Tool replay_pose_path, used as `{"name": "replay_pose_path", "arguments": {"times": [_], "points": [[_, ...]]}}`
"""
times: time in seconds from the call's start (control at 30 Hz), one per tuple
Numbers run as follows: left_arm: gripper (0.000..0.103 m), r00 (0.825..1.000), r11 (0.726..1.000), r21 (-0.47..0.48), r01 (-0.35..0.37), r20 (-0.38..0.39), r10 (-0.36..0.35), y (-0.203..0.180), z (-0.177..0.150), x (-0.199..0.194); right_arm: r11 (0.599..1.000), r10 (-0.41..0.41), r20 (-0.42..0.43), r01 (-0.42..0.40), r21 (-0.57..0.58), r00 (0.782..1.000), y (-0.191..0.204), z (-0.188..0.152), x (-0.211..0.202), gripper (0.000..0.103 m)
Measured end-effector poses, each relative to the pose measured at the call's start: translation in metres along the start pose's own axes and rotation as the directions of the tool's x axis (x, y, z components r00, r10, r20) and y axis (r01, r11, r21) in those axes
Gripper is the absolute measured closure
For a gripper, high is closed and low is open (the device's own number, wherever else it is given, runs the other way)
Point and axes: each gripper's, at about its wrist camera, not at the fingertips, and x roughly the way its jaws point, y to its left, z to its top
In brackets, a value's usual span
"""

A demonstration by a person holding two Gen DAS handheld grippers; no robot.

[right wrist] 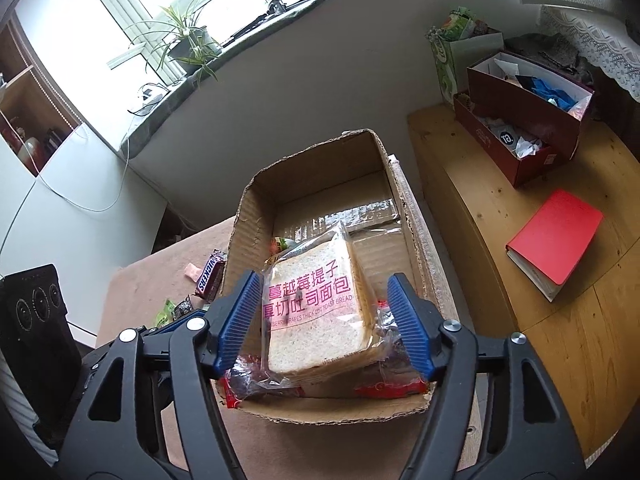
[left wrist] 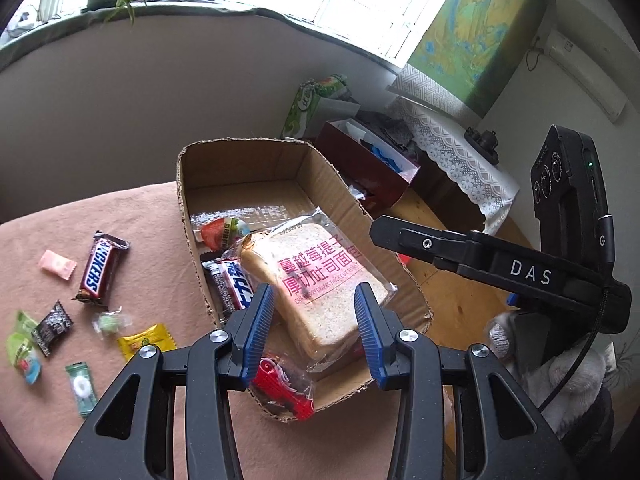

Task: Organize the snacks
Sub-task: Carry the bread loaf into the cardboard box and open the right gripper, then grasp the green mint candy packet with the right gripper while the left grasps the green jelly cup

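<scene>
An open cardboard box [left wrist: 240, 168] [right wrist: 320, 172] stands on a pink cloth. A bagged toast bread [left wrist: 316, 280] [right wrist: 320, 312] lies in it on top of a red packet [left wrist: 286, 388] [right wrist: 392, 390], a Snickers bar [left wrist: 234, 280] and a clear packet [left wrist: 220, 228]. My left gripper [left wrist: 314, 320] is open above the box's near end. My right gripper [right wrist: 320, 320] is open, its jaws either side of the bread. The right gripper also shows in the left wrist view [left wrist: 480, 256]. Loose on the cloth are a Snickers bar [left wrist: 100, 270] [right wrist: 210, 274] and several small candies [left wrist: 146, 340].
A wooden table [right wrist: 580, 320] to the right holds a red book [right wrist: 556, 236], dark red boxes [right wrist: 528, 120] [left wrist: 372, 160] and a green bag [left wrist: 312, 104]. A windowsill with a potted plant [right wrist: 188, 40] is behind.
</scene>
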Motion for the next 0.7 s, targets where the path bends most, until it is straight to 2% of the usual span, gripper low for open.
{"name": "replay_pose_path", "arguments": {"times": [0.13, 0.3, 0.43, 0.7], "points": [[0.064, 1.000, 1.000, -0.020, 0.009, 0.024, -0.009, 0.009, -0.004, -0.018, 1.000, 0.000, 0.015, 0.000, -0.015, 1.000, 0.013, -0.004, -0.005, 0.030], [0.062, 0.997, 0.999, -0.045, 0.005, 0.071, -0.002, 0.023, -0.012, -0.045, 0.996, 0.019, 0.051, -0.015, -0.085, 0.998, 0.043, -0.016, -0.014, 0.030], [0.060, 0.993, 0.997, -0.075, -0.017, 0.114, 0.026, 0.045, -0.025, -0.070, 0.989, 0.086, 0.082, -0.075, -0.126, 0.993, 0.073, -0.031, -0.023, 0.030], [0.060, 0.982, 0.985, -0.143, -0.094, 0.149, 0.115, 0.098, -0.058, -0.113, 0.969, 0.143, 0.107, -0.118, -0.216, 0.984, 0.131, -0.068, -0.023, 0.030]]}}
